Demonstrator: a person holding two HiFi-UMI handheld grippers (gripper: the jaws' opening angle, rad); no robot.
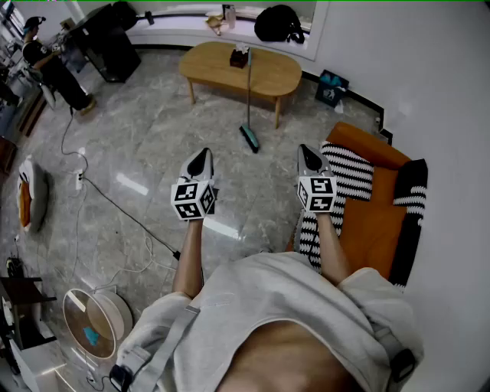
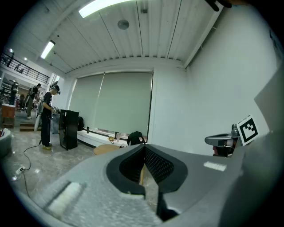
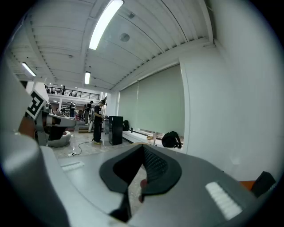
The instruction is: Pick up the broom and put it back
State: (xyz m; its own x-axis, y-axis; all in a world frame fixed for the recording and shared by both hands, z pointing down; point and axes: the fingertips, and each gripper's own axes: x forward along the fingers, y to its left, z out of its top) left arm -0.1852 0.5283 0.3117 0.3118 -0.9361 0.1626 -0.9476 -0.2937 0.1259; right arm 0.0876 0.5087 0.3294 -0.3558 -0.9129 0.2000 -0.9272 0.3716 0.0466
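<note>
**Q:** Nearest first: how do the two claws stand?

**A:** The left claw [image 1: 204, 155] and the right claw [image 1: 308, 151] are held out side by side, well apart, above the marble floor [image 1: 153, 138]. On each claw the two jaws meet at the tips. Neither holds anything. Each claw's own view shows only the room beyond through the slot behind its closed tips.

**Q:** What lies beside them?

**A:** Just right of the right claw, and partly beneath it, is an orange sofa [image 1: 367, 222]. It carries black-and-white striped cushions [image 1: 354, 172]. To the left of the left claw, a dark cable [image 1: 115, 203] crosses the floor to a white power strip [image 1: 79, 180].

**Q:** Where is the broom?

**A:** The broom [image 1: 249, 115] stands ahead of the claws, in line with the gap between them and well apart from both sets of tips. Its teal head rests on the floor. Its thin handle rises nearly upright in front of the wooden table [image 1: 279, 73]. Whether the handle touches the table's near edge cannot be told.

**Q:** And farther still?

**A:** Beyond the table, ahead of the right claw, a black backpack [image 1: 279, 23] sits on the window sill. Far ahead and to the left of the left claw, a person [image 1: 53, 73] stands near a black cabinet [image 1: 111, 42].
</note>
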